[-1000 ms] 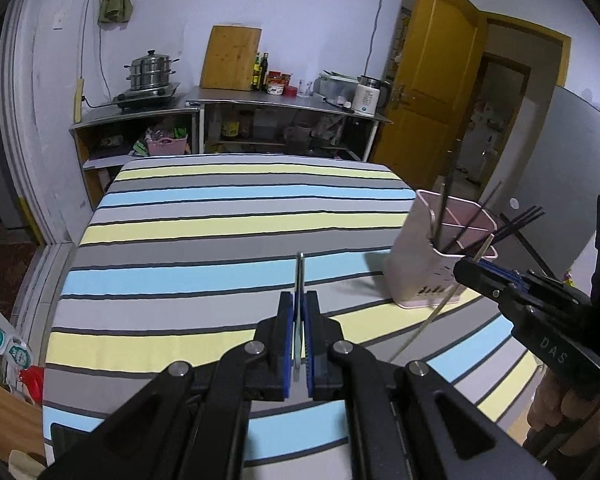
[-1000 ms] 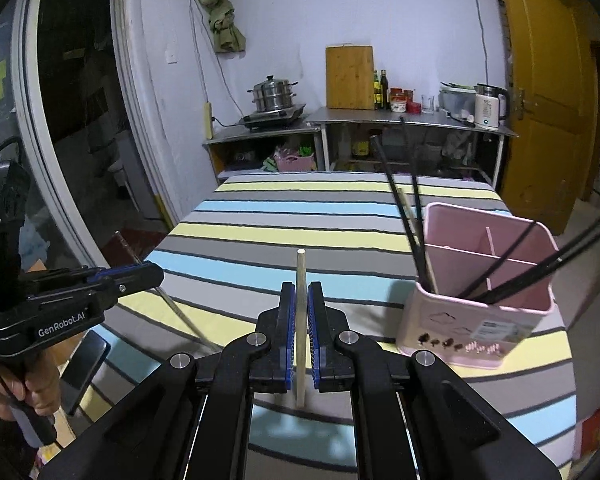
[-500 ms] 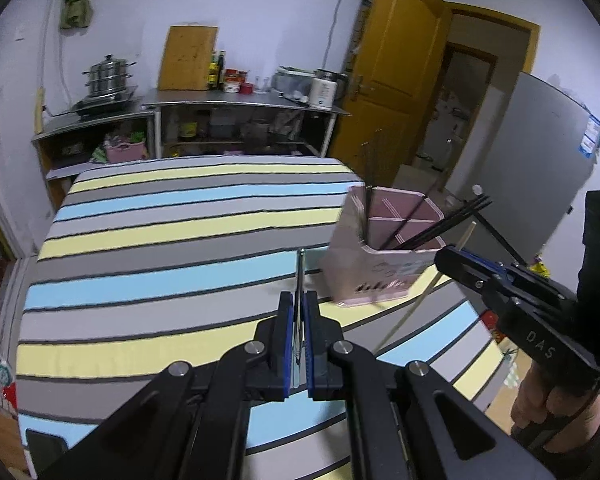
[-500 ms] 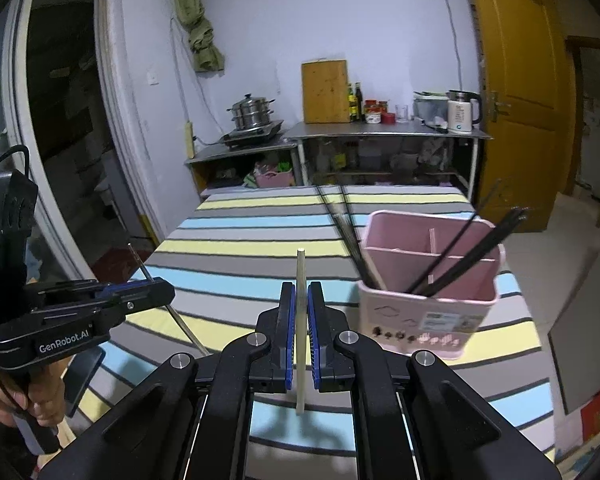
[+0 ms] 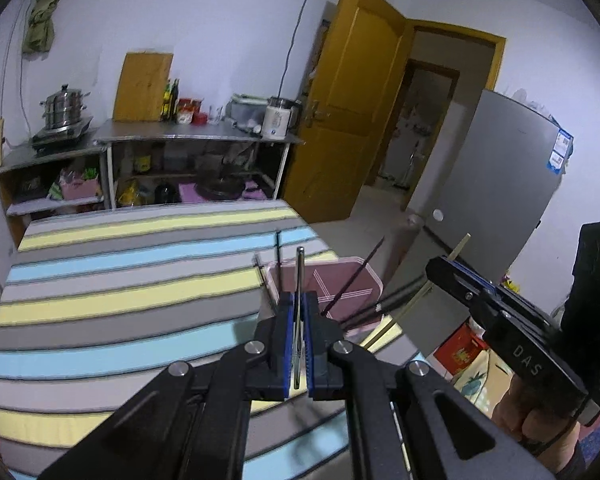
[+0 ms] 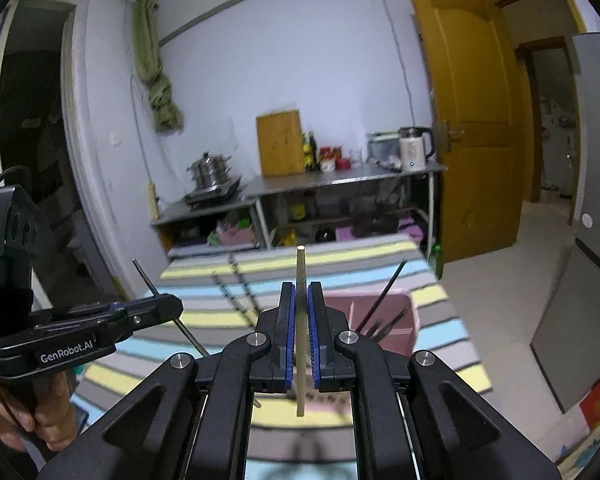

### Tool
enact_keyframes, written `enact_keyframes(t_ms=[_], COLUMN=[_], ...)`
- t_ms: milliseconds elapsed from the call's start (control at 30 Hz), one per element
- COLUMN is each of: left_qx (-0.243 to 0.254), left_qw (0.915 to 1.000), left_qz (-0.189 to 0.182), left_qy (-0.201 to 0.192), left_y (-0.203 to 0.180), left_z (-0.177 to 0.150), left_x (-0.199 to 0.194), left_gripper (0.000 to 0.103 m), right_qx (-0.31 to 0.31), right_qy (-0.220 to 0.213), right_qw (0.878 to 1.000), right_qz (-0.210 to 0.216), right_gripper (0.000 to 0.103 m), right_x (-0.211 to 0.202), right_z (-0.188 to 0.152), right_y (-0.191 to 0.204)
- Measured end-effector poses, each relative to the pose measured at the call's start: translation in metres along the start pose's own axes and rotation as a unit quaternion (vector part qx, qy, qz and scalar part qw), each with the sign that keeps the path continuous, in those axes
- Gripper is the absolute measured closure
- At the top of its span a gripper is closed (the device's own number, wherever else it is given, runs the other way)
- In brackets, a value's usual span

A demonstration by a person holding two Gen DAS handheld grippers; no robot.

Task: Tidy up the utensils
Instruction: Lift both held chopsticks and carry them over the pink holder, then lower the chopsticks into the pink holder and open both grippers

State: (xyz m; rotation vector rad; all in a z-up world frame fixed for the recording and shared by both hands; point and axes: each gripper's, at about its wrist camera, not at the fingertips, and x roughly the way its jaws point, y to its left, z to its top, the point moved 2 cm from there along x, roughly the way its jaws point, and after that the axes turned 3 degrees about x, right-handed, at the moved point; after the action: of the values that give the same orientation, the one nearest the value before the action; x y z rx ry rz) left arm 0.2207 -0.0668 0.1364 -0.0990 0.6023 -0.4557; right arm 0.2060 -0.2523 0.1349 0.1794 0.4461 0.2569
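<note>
My left gripper (image 5: pixel 298 299) is shut on a thin grey metal chopstick (image 5: pixel 299 268) that points up past the fingertips. Just beyond them stands the pink utensil holder (image 5: pixel 332 276), with several black chopsticks (image 5: pixel 356 280) leaning in it. My right gripper (image 6: pixel 299 289) is shut on a pale wooden chopstick (image 6: pixel 300 264), with the pink holder (image 6: pixel 405 338) behind and to the right of its fingers. Each gripper shows in the other's view: the right gripper (image 5: pixel 444 269) at the right, the left gripper (image 6: pixel 172 307) at the left. Both hover above the striped tablecloth (image 5: pixel 120 300).
The holder stands near the table's right edge, with bare floor beyond. Against the far wall a metal counter (image 6: pixel 340 178) carries a kettle, a steamer pot and a cutting board. A yellow door (image 6: pixel 476 120) stands open and a grey fridge (image 5: pixel 496 184) is at the right.
Both grippers have risen and swung to the right, each keeping its chopstick. The pink holder has gone from the right side of each view to just behind the fingertips.
</note>
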Motion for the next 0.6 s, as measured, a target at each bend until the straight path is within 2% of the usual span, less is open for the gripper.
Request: enact_keyframes(t_ms=[200, 433, 600], left_qx=[0.013, 0.012, 0.013], left_qw=[0.9998, 0.9999, 0.9999], left_qz=[0.0, 0.004, 0.001], left_qy=[-0.017, -0.007, 0.003], left_y=[-0.007, -0.005, -0.003], left_z=[0.021, 0.019, 0.011], left_x=[0.017, 0.048, 0.06], left_gripper=[0.098, 0.098, 0.098], right_qx=[0.016, 0.02, 0.019], right_qy=[-0.025, -0.037, -0.03], right_qw=[1.0, 0.999, 0.999], right_qz=[-0.006, -0.013, -0.019], right_gripper=[0.097, 0.097, 0.097], right_x=[0.011, 0.029, 0.04], right_z=[0.021, 0.024, 0.015], right_y=[-0.01, -0.02, -0.025])
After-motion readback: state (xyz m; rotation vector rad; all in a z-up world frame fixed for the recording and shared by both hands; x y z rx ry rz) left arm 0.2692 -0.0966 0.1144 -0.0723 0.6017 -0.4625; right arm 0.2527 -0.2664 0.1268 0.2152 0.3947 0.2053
